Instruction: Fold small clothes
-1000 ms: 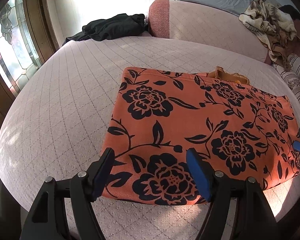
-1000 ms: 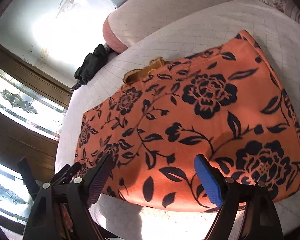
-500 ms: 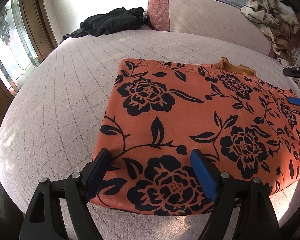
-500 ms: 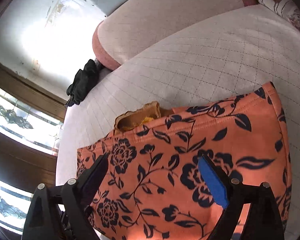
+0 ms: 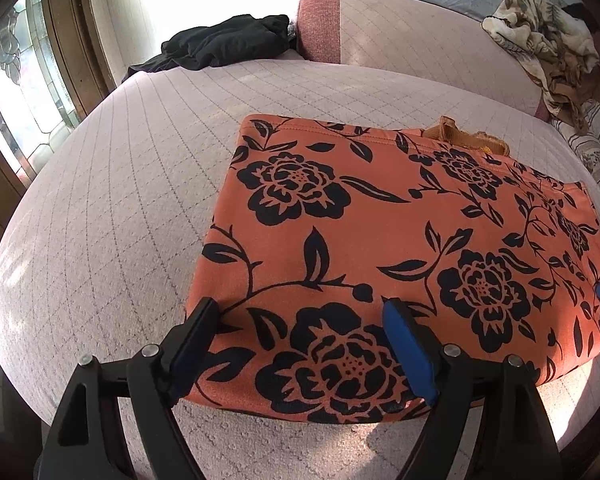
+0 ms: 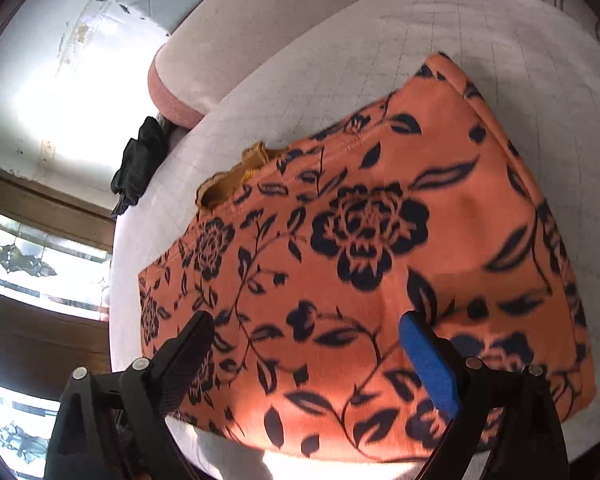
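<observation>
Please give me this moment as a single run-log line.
left gripper: open over near edge | right gripper: open, nothing held | orange floral garment: flat on bed

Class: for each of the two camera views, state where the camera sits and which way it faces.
Left wrist: on the left gripper, angled down over the orange floral cloth; its own open fingers show.
Right wrist: on the right gripper, angled down, tilted; open fingers show.
Shared: the cloth, the black garment, the quilted bed.

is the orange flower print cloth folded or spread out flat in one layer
Folded. The orange floral garment lies as a neat rectangle on the quilted bed, its near edge thick and rounded, with a mustard inner layer peeking out at the far edge.
</observation>
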The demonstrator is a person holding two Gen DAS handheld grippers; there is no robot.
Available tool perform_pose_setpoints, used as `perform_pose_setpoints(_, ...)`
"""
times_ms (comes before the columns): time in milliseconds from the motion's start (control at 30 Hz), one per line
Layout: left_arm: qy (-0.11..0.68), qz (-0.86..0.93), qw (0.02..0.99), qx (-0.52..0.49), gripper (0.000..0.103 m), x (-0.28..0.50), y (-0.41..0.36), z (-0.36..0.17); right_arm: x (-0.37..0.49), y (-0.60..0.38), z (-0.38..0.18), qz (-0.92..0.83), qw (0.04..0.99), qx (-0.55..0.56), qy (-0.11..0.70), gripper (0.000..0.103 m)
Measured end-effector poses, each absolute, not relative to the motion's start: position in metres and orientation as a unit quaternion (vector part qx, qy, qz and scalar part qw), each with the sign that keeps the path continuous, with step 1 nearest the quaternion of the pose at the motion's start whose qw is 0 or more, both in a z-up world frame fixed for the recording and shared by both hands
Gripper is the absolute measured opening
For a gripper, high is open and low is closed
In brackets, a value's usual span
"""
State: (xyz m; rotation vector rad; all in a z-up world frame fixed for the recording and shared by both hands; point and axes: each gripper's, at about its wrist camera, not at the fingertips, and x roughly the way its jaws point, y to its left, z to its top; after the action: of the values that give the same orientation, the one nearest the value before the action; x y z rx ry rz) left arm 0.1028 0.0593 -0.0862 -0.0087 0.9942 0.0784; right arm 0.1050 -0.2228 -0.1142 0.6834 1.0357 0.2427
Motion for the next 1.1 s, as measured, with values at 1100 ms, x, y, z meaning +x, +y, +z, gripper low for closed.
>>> perform_pose_setpoints(1100, 0.463, 0.013, 0.886, 0.008, 0.084, 0.086, 0.022, -0.055, -0.003, -0.326, -0.158, 0.027, 0.780, 0.476, 0.406, 0.097)
